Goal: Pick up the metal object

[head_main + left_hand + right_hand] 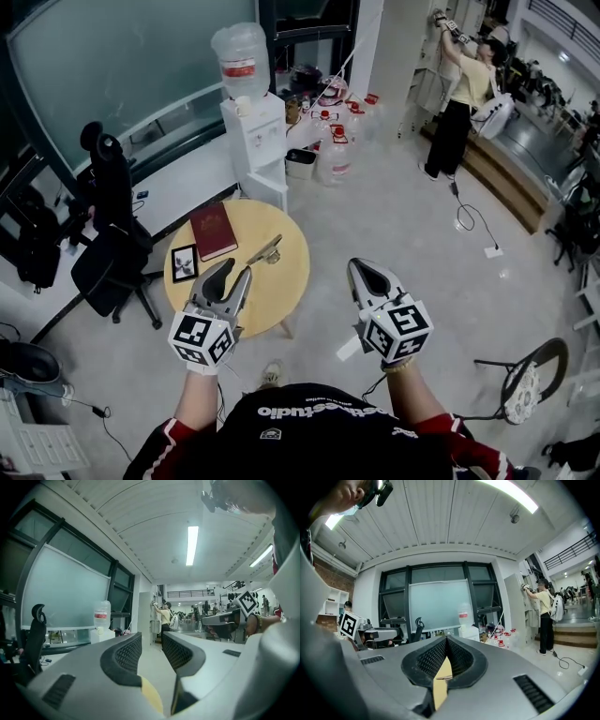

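The metal object (264, 251) lies untouched on the round yellow table (286, 286), right of the red book (214, 231). Just short of it hovers the left gripper (236, 272), jaws spread and empty, likely lined up for the grab. The right gripper (362, 267) hangs beside the table, jaws pressed together, apparently keeping clear.

Black top (319, 442) at 6 o'clock in the head view, with white lettering (317, 410) across it (upside down, hard to read). Sleeves (161, 442) are red with white striping, at 7 and 5 o'clock. Left gripper (234, 271) and right gripper (360, 263) are both pale grey moulded plastic with black edging. Each has a cube (201, 339) of black-and-white square markers at its 6 o'clock end. Pads (127, 652) are black with a fine mesh texture. Dark slotted vents (533, 693) show in both gripper views.
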`<action>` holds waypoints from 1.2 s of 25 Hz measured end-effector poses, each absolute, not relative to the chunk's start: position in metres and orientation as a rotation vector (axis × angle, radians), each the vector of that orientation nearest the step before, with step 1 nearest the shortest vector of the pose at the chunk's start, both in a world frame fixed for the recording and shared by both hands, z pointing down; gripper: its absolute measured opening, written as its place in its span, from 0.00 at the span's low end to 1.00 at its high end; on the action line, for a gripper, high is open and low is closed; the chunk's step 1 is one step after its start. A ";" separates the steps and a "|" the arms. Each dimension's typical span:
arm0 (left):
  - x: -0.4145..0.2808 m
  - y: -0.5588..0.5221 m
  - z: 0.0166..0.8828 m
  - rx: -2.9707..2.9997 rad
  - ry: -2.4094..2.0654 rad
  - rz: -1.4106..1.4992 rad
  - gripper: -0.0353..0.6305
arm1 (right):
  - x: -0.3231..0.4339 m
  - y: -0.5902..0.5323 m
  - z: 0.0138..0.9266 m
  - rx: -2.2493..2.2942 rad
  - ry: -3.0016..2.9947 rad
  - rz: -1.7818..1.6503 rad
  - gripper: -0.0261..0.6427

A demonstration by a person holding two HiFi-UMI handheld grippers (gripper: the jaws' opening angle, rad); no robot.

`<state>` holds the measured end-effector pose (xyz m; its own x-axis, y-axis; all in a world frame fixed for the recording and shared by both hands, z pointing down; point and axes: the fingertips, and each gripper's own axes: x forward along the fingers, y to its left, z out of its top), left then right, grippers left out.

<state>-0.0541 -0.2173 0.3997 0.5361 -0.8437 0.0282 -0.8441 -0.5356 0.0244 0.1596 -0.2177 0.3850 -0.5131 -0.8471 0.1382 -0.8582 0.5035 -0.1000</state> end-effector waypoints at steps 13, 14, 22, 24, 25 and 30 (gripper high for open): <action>-0.036 -0.260 0.445 2.788 -1.356 0.147 0.27 | 0.172 -0.228 0.397 1.584 -2.586 0.258 0.08; -0.035 -0.264 0.448 2.792 -1.342 0.150 0.27 | 0.173 -0.228 0.397 1.594 -2.582 0.259 0.08; -0.032 -0.311 0.486 2.838 -1.277 0.239 0.27 | 0.170 -0.241 0.417 1.640 -2.519 0.292 0.08; -0.029 -0.320 0.498 2.856 -1.257 0.278 0.27 | 0.170 -0.245 0.422 1.647 -2.502 0.297 0.08; -0.027 -0.324 0.504 2.864 -1.247 0.294 0.27 | 0.170 -0.246 0.424 1.651 -2.494 0.298 0.08; -0.019 -0.341 0.536 2.891 -1.176 0.355 0.27 | 0.170 -0.250 0.433 1.675 -2.442 0.302 0.08</action>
<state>-0.0191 -0.3406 0.5358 0.6944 -0.6889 0.2079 -0.6890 -0.7199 -0.0841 0.1699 -0.2499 0.4333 -0.3573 -0.9003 0.2485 -0.9338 0.3504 -0.0730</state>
